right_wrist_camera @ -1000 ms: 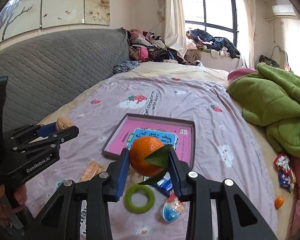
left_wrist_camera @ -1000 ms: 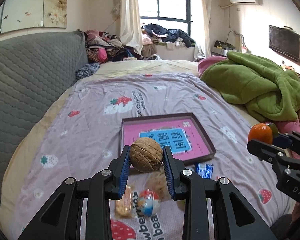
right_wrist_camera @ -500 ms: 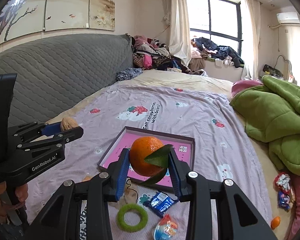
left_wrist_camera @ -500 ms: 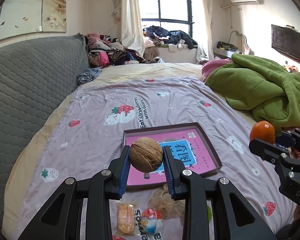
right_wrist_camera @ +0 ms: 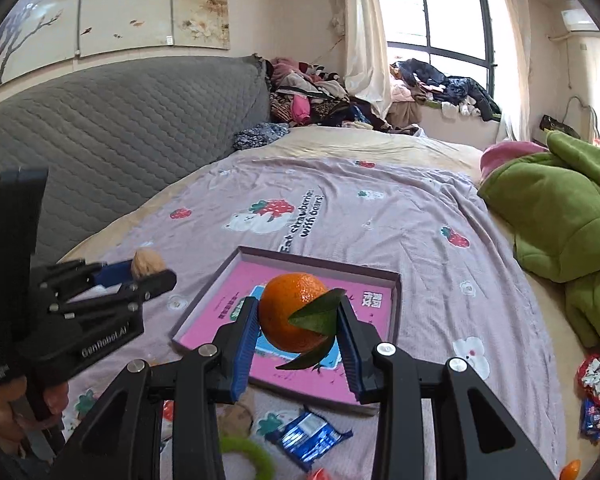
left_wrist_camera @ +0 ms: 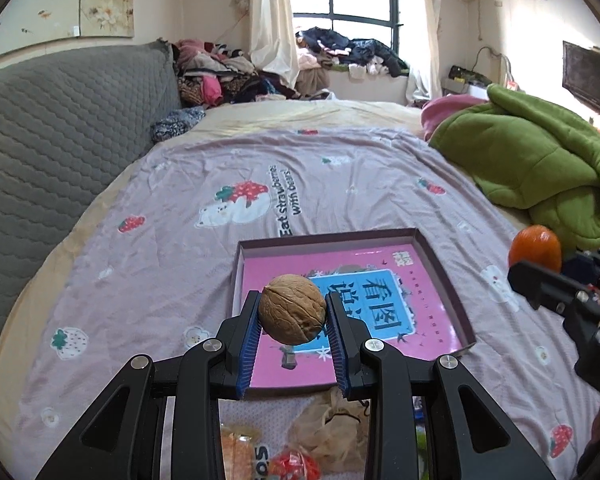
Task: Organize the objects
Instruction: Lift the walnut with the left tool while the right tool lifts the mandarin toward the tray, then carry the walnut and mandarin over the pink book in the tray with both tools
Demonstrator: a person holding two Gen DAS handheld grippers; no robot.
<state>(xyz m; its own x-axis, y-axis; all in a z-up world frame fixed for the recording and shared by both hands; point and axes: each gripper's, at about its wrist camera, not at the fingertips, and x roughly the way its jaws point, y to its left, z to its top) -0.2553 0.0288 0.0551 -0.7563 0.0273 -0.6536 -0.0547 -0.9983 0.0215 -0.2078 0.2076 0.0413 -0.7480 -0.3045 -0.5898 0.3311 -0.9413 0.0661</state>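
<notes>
My left gripper [left_wrist_camera: 292, 314] is shut on a brown walnut [left_wrist_camera: 292, 308] and holds it above the near edge of a shallow pink box tray [left_wrist_camera: 444, 264] lying on the bed. My right gripper [right_wrist_camera: 298, 316] is shut on an orange with green leaves [right_wrist_camera: 288, 312] and holds it over the same tray [right_wrist_camera: 394, 300]. The left gripper with the walnut [right_wrist_camera: 148, 263] shows at the left of the right wrist view. The orange [left_wrist_camera: 534, 245] shows at the right of the left wrist view.
Loose items lie on the lilac strawberry sheet [left_wrist_camera: 180, 248] near the tray: a blue wrapper [right_wrist_camera: 308, 436], a green ring [right_wrist_camera: 252, 456], a crumpled beige bag [left_wrist_camera: 332, 424], snack packets [right_wrist_camera: 592, 376]. A green blanket [left_wrist_camera: 540, 164] is at right, a grey headboard [left_wrist_camera: 52, 132] at left.
Both grippers have risen and moved forward with their loads, so the tray now lies closer under them. The small items on the sheet have slid toward the bottom edge.
</notes>
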